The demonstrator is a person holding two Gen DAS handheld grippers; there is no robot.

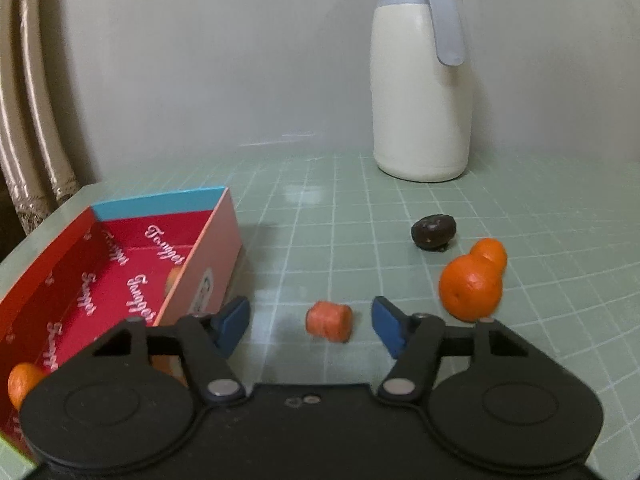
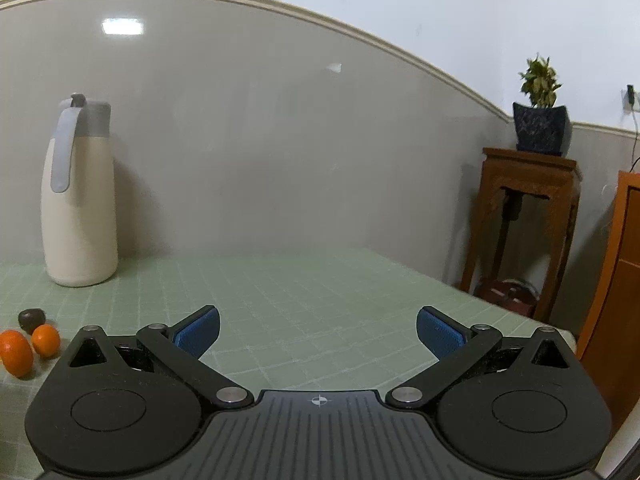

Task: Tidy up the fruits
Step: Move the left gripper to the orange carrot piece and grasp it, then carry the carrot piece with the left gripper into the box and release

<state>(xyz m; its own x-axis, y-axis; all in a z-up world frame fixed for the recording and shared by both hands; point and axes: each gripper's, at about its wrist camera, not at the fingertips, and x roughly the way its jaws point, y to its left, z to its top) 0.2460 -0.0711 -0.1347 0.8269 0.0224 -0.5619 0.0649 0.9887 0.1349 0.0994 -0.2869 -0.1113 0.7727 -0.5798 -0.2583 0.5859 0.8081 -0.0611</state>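
Left gripper [image 1: 311, 326] hovers low over the green gridded tabletop [image 1: 340, 220], jaws partly apart with an orange chunk [image 1: 329, 321] lying between them, untouched. The red box [image 1: 100, 280] sits just left by the tabletop's edge, holding an orange [image 1: 22, 384]. To the right lie two oranges [image 1: 470, 290] touching, and a dark fruit [image 1: 434, 232] behind. Right gripper [image 2: 318, 332] stands wide and empty over bare mat. Farther back, a jug [image 1: 420, 92] stands against the grey wall [image 2: 260, 140]; past the right edge, a wooden stand [image 2: 528, 208] carries a plant [image 2: 540, 120].
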